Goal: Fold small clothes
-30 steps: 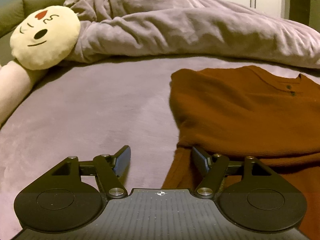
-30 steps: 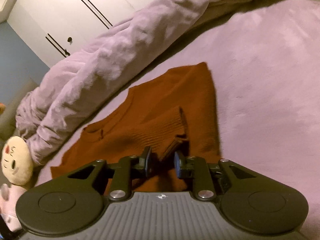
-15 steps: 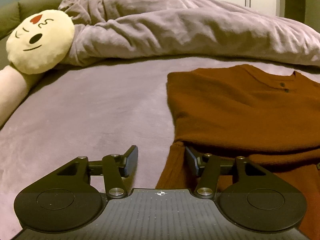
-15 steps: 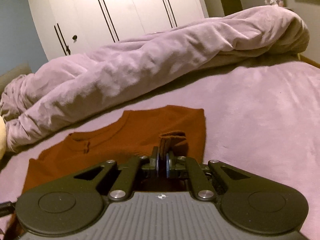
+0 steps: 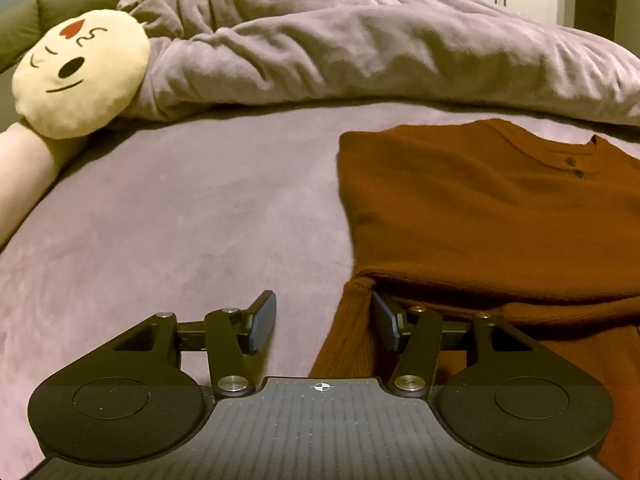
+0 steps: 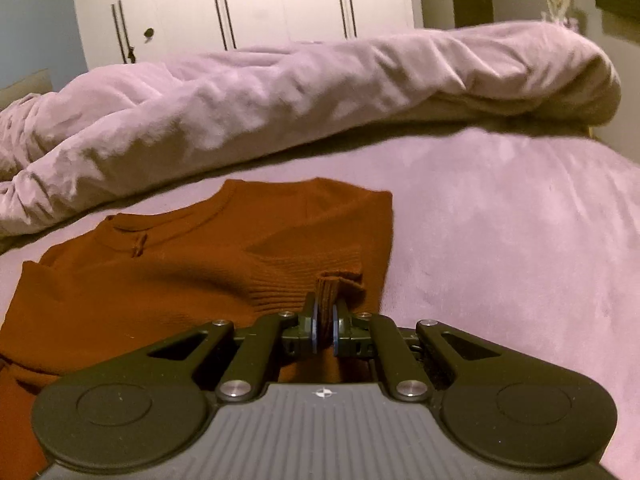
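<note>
A rust-brown knit sweater [image 5: 480,204] lies flat on the purple bed cover, collar with buttons at the far side; it also shows in the right wrist view [image 6: 168,276]. My left gripper [image 5: 324,320] is open at the sweater's left lower edge, with its right finger [image 5: 384,320] under the folded layer and the ribbed edge between the jaws. My right gripper [image 6: 325,328] is shut on the ribbed sleeve cuff [image 6: 332,292], held just above the sweater's right side.
A bunched lilac duvet [image 5: 360,52] runs along the far side of the bed, also in the right wrist view [image 6: 280,96]. A round cream face cushion [image 5: 80,72] lies at far left. White wardrobe doors [image 6: 240,0] stand behind. The purple bed cover [image 5: 180,220] spreads left of the sweater.
My right gripper closed on the sleeve cuff and levelled out low over the bed. My left gripper narrowed slightly and slid forward onto the sweater's left edge.
</note>
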Tool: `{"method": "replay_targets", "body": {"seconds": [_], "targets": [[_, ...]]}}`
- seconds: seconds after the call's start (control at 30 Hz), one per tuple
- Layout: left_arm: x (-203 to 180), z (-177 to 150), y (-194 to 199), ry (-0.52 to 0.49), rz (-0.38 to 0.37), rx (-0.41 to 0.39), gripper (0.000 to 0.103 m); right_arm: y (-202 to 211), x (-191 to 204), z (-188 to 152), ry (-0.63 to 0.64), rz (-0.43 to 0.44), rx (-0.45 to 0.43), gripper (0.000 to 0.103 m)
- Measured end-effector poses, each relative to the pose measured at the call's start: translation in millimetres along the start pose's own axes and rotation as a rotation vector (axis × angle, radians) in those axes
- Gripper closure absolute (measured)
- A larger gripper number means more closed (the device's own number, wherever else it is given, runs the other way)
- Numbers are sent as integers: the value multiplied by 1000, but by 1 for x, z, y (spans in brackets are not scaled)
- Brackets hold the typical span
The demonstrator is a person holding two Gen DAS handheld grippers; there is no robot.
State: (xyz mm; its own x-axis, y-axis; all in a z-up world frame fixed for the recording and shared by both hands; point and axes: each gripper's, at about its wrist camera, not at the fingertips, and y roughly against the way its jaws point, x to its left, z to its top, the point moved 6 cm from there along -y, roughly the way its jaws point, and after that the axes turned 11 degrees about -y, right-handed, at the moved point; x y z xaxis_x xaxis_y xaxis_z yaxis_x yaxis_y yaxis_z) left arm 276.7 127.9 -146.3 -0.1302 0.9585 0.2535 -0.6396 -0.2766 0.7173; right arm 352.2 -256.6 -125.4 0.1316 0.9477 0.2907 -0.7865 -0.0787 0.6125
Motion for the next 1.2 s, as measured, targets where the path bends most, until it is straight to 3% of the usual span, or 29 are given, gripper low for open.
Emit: {"method": "replay_targets", "body": {"seconds": [0.13, 0.2, 0.3, 0.33, 0.47, 0.67, 0.77, 0.9, 1.0, 1.2], "targets": [[2, -2, 1, 5, -3, 10, 42, -11, -7, -7, 18, -28, 30, 94], [6, -1, 8, 17, 5, 11, 42, -7, -11, -4, 7, -72, 12, 77], [12, 10, 31, 39, 32, -42, 44, 8, -23, 7, -20, -175, -55, 76], [12, 16, 39, 52, 25, -72, 39, 14, -24, 10, -24, -177, -86, 76], [-4, 49, 55, 84, -45, -184, 14, 22, 8, 12, 20, -66, -108, 76], [-57, 73, 13, 101, -176, -181, 9, 1, 96, -13, 177, 103, -63, 76], [-78, 68, -13, 83, -138, -191, 9, -14, 123, -22, 215, 170, -50, 76], [-88, 45, -51, 53, -99, -135, 6, -35, 128, -35, 313, 146, -46, 76], [-88, 43, -53, 53, -97, -159, 5, -42, 117, -26, 328, 91, -71, 76], [-82, 39, -52, 88, -141, -181, 3, -52, 80, -2, 260, 72, -79, 84]]}}
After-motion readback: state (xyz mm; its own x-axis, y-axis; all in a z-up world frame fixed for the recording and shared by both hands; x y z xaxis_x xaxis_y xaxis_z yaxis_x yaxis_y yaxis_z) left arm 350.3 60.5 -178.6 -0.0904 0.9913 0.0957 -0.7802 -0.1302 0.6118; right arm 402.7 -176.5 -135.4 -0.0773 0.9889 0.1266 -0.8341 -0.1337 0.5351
